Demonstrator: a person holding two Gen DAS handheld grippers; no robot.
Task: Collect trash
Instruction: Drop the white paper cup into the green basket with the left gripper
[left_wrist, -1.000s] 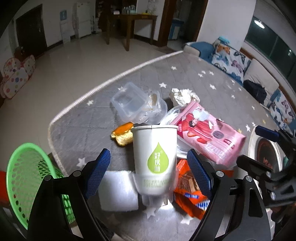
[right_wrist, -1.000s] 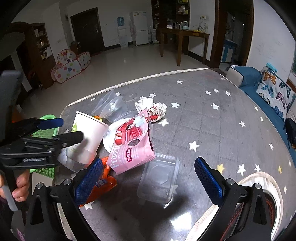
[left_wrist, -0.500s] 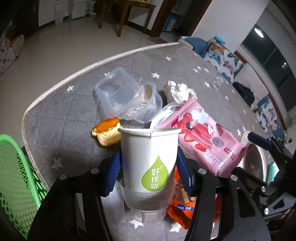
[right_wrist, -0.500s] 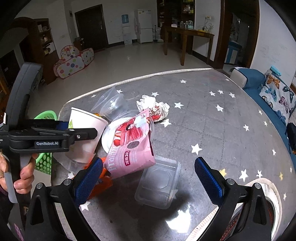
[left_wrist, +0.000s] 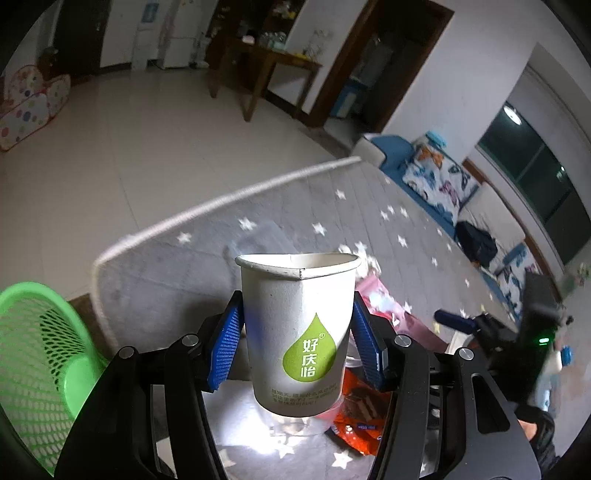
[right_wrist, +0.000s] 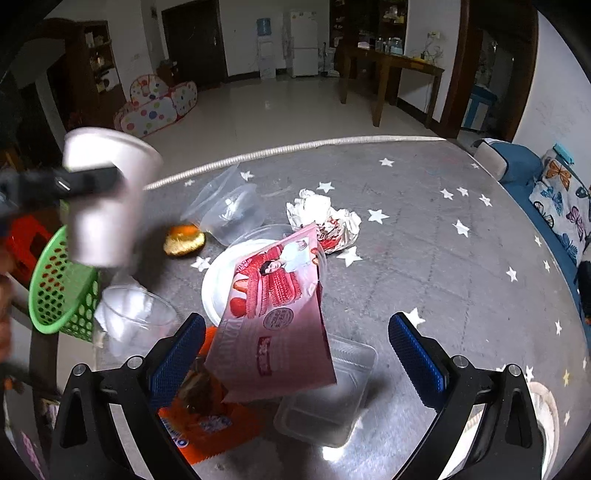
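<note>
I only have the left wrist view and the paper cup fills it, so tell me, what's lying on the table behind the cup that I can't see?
Observer: A crumpled paper wrapper lies past the white plate, and two clear tubs are stacked beside it.
Operator: Is anything under that pink packet?
Observer: The pink packet leans across the plate, and its lower corner overlaps a clear lidded box.
Operator: What is the right hand-held gripper doing?
Observer: The right hand-held gripper is open and holds nothing, with the packet between its fingers.
Operator: Where's the basket relative to my cup?
Observer: The green basket sits off the table edge, below the paper cup.
</note>
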